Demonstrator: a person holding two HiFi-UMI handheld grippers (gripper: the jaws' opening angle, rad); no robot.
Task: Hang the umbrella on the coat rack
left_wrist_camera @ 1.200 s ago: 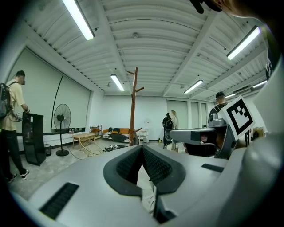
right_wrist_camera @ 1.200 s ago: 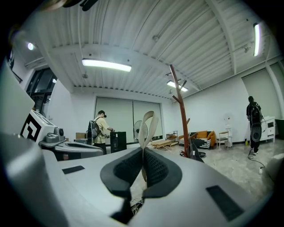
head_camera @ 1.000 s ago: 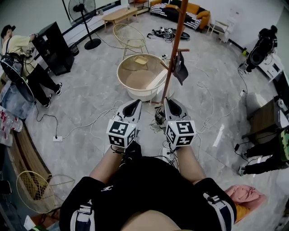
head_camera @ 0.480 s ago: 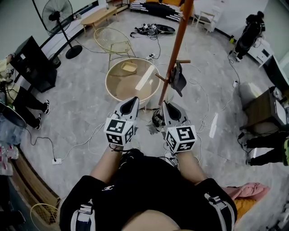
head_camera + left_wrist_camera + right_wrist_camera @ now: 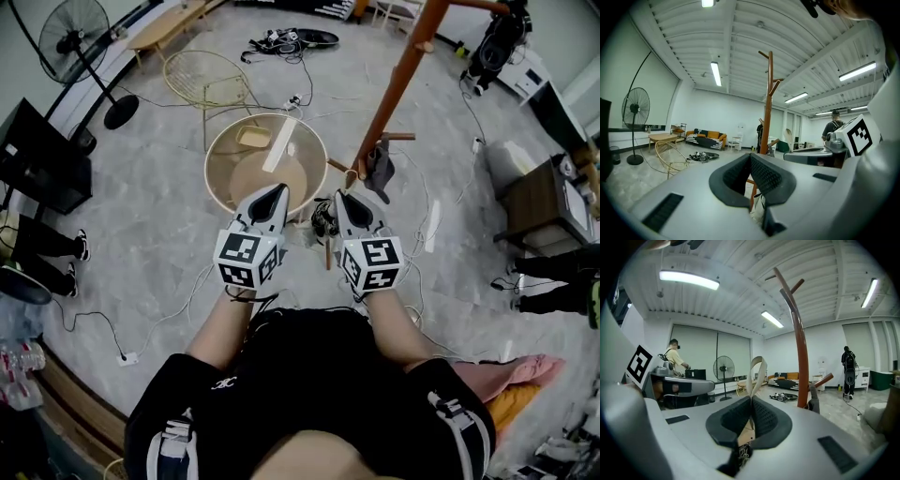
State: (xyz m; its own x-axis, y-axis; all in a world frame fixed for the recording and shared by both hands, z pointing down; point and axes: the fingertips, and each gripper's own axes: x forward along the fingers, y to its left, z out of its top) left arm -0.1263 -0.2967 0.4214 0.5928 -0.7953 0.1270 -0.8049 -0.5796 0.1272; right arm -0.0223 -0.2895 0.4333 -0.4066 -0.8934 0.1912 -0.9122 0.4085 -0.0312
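A pale grey, marble-patterned floor (image 5: 159,225) is running through a large room, with loose cables trailing across it, and a white ribbed ceiling (image 5: 754,42) is carrying several strip lights. One tall brown wooden coat rack (image 5: 398,84) is standing just ahead of the person. One dark grey folded thing (image 5: 380,171), which looks like the umbrella, is hanging from a lower peg of the rack.

Two grippers are being held side by side, each carrying one cube of black-and-white square markers. The left gripper (image 5: 274,194) is pressing its jaws together on nothing. The right gripper (image 5: 343,200) is pinching one beige strap loop (image 5: 757,373) that is rising above its jaws; what hangs beneath cannot be made out.

Around the rack there are one round beige tub (image 5: 258,183), one gold wire chair (image 5: 202,75), one black standing fan (image 5: 75,42), one low wooden bench (image 5: 169,21) and one orange-and-black sofa (image 5: 707,138). A person at the left edge (image 5: 37,246), a person at the right edge (image 5: 553,281) and a person in black by the far wall (image 5: 497,42) are standing about.

A small white mark on the wearer's black shorts (image 5: 281,375) is showing too small to read.
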